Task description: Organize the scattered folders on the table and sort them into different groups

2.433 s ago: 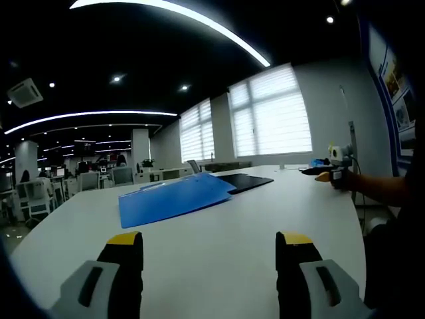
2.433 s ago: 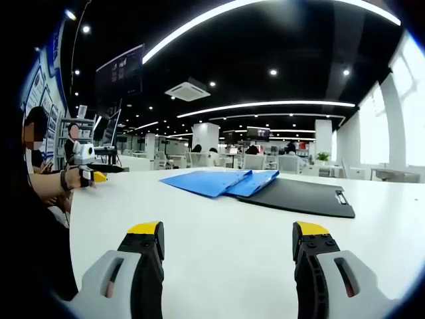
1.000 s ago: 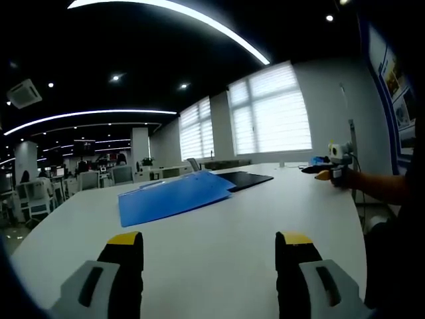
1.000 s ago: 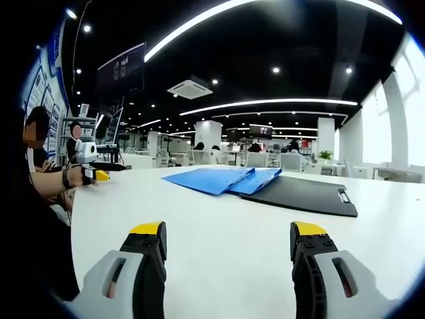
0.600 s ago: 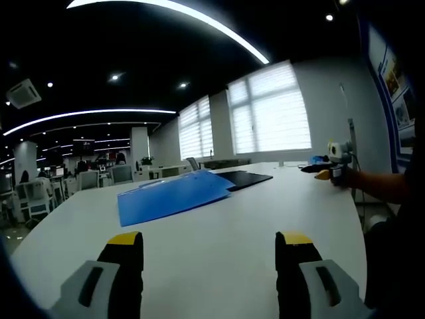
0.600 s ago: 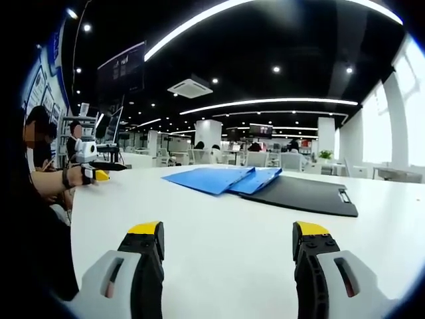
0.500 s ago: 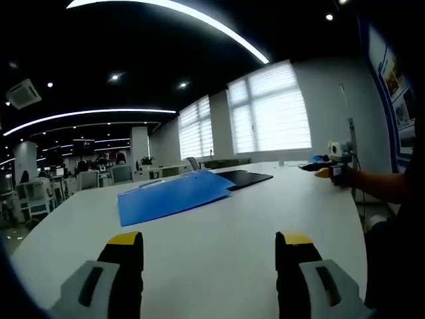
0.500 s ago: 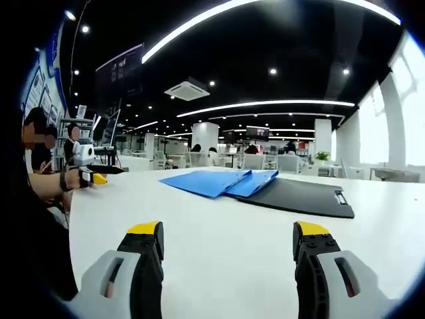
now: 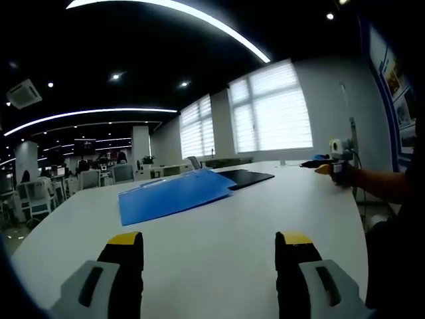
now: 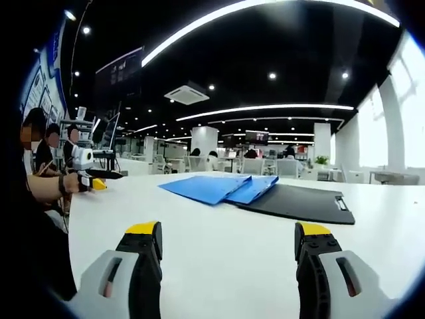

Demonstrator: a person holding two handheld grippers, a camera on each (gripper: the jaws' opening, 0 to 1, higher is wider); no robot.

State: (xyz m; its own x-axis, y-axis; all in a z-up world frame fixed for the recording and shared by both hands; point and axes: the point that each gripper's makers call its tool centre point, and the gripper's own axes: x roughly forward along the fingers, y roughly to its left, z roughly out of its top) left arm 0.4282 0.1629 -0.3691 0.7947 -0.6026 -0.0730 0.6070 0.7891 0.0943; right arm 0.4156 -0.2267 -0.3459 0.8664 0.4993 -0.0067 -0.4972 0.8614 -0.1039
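Holding both claws low over the white tabletop (image 9: 219,219), I have nothing gripped: my left claw (image 9: 209,256) has its jaws spread wide at the bottom of the left gripper view, and my right claw (image 10: 226,249) stands just as wide and bare at the bottom of the right gripper view.

The folders sit together well ahead of both claws. In the right gripper view, two blue folders (image 10: 216,187) lie overlapped at the centre of the frame, with the black clipboard folder (image 10: 299,201) touching them on the right. In the left gripper view, the blue stack (image 9: 174,195) is left of centre and the black one (image 9: 246,177) peeks out behind it.

My worry is the overlap. The sheets lie flat and thin on a smooth surface, so a jaw coming in too high would likely skate over an edge, and one coming in low could push the whole pile along instead of lifting one. Pinching where blue overlaps blue might drag two at once.

Both hands are level, jaws pointing forward. My other hand shows at the right edge of the left gripper view and at the left edge of the right gripper view.
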